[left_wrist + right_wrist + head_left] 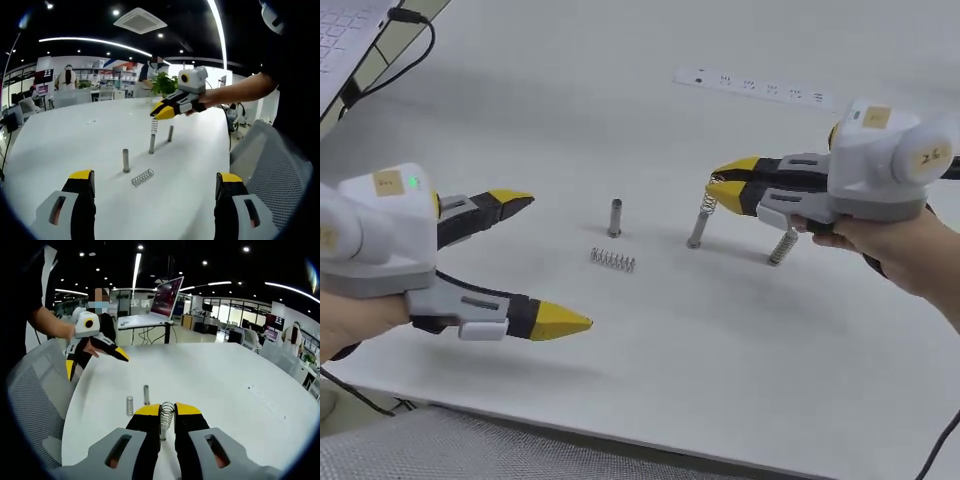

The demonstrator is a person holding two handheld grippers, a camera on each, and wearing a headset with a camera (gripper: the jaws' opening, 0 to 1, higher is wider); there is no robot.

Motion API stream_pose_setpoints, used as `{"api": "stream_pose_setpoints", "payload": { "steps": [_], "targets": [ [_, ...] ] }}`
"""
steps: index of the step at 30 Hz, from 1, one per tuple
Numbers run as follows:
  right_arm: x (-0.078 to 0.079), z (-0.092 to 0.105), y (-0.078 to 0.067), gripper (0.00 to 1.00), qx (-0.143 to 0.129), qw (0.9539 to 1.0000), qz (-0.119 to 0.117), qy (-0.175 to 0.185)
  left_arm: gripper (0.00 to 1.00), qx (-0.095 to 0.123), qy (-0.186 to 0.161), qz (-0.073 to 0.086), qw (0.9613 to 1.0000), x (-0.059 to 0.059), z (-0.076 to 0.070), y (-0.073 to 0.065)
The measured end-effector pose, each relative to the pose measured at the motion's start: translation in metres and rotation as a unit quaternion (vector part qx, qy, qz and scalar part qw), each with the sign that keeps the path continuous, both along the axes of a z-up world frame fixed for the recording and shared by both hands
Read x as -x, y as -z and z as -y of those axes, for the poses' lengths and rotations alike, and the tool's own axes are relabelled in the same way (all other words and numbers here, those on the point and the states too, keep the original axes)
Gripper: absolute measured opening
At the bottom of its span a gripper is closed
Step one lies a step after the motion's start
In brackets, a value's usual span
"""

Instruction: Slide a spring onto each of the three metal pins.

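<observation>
Springs are on or going on two of the three pins, as far as the head view shows. The seated spring [785,243] coils around the end pin [775,258] at the 3 o'clock end of the row, and I judge that one done. The second spring [707,205] sits high on the middle pin [696,232], with the right tongs [718,186] pinched together on it. In the right gripper view it stands between the yellow tips with the pin's shaft below, so it seems only partly slid down. The bare pin [615,217] stands upright at the 9 o'clock end, still without a spring. The loose spring [612,260] lies flat on the surface [620,380] just at that pin's 6 o'clock. The left tongs [552,262] are spread wide apart and empty, at 9 o'clock of the loose spring.
</observation>
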State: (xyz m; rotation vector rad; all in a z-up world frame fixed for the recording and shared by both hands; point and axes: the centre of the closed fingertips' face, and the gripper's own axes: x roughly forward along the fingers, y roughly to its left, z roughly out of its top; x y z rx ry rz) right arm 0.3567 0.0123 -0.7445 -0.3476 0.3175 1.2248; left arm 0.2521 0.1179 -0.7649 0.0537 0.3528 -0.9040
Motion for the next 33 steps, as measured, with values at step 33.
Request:
{"api": "stream_pose_setpoints", "payload": {
  "steps": [33],
  "targets": [
    [0.002, 0.001, 0.038, 0.07, 0.049, 0.9986, -0.02, 0.008, 0.98, 0.001, -0.004, -0.002, 1.0, -0.001, -0.002, -0.001]
  ]
}}
